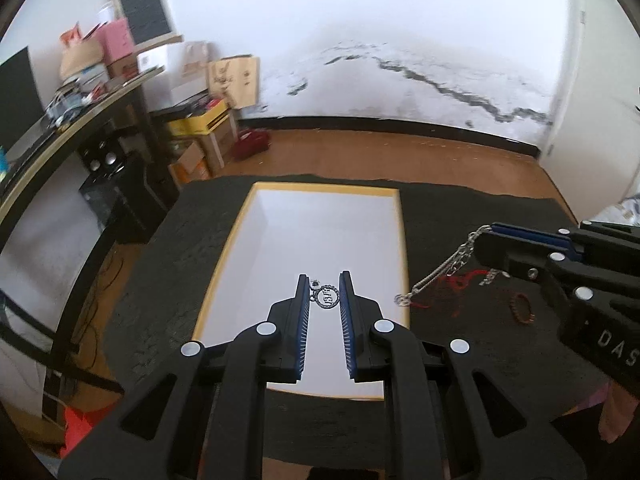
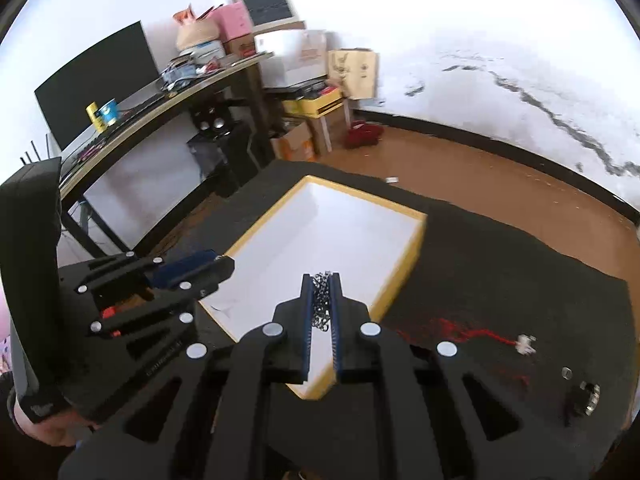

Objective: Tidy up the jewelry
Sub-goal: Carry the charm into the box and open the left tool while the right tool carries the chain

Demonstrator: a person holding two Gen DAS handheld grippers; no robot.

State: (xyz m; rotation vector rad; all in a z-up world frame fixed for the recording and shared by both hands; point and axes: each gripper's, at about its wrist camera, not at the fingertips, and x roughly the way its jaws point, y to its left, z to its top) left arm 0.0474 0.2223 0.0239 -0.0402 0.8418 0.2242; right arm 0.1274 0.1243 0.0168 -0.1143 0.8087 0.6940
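A white tray with a yellow rim point(image 1: 224, 272) point(image 2: 416, 248) lies on a black mat. My left gripper point(image 1: 325, 285) is open over the tray's near part, with a small round ring-shaped charm point(image 1: 327, 297) on the tray floor between its fingertips. My right gripper point(image 2: 321, 278) point(image 1: 486, 236) is shut on a silver chain point(image 2: 321, 300) that hangs from it point(image 1: 440, 272) over the tray's right edge. A red cord point(image 1: 456, 286) point(image 2: 472, 334) and a brown beaded ring point(image 1: 520, 308) lie on the mat to the right.
More small pieces lie on the mat at the right: a white clasp point(image 2: 526, 344), a small silver ring point(image 2: 567, 373) and a dark ring point(image 2: 586, 398). A desk with a monitor point(image 2: 100, 80) and stacked boxes stand at the left. A wooden floor lies beyond the mat.
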